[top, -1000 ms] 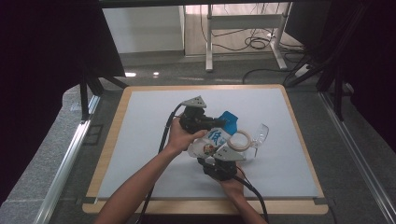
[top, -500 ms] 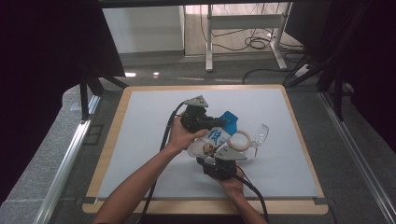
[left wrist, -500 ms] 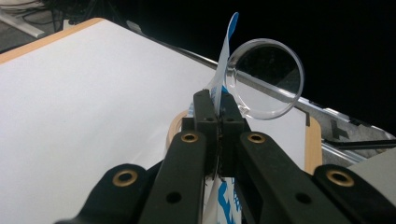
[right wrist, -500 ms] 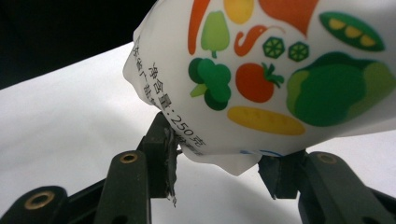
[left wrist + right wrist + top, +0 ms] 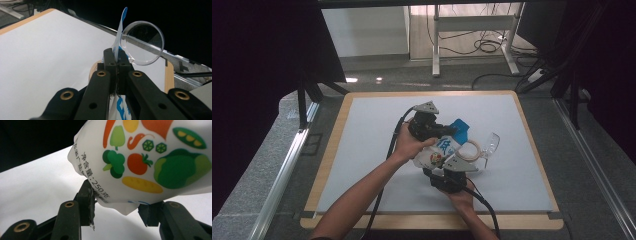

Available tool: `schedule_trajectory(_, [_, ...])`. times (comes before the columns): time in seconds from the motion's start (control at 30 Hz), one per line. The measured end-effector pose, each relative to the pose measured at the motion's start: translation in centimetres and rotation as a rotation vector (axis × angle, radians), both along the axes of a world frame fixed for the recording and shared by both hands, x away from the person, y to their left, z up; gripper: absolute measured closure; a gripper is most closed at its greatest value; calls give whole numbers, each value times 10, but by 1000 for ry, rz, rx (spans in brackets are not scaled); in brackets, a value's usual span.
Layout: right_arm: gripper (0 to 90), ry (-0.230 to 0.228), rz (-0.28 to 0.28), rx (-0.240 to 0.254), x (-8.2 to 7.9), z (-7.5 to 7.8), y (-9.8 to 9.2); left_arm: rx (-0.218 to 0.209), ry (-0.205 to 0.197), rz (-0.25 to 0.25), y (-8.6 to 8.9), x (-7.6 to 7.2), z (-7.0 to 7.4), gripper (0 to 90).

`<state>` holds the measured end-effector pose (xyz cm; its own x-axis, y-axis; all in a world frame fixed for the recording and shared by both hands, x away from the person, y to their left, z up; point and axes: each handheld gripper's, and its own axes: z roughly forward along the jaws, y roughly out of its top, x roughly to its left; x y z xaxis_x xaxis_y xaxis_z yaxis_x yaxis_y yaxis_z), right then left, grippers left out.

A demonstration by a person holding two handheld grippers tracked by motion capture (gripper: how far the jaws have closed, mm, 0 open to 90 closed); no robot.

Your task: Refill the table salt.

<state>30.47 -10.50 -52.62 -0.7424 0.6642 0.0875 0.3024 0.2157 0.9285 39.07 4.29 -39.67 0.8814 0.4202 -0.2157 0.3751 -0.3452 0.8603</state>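
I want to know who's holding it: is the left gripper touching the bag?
Touching. In the left gripper view, the left gripper has its jaws pinched shut on the bag's thin edge.

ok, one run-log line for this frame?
left tool: shut on pouch top | right tool: clamping pouch bottom | clear cup: beside pouch | mat: white

— What do the left gripper's black jaws (image 5: 116, 60) hold?
— They are pressed together on the thin edge of a white pouch with blue print (image 5: 119, 40), which rises above them.
— And beyond them?
— A clear round plastic cup (image 5: 143, 42), just right of the pouch edge, over the white table mat (image 5: 45, 55).
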Motion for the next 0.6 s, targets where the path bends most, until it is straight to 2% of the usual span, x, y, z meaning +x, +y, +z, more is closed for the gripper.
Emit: schedule_trajectory(0.6, [534, -5, 11, 16, -1, 2, 0, 22, -6, 0, -3, 2, 1, 900])
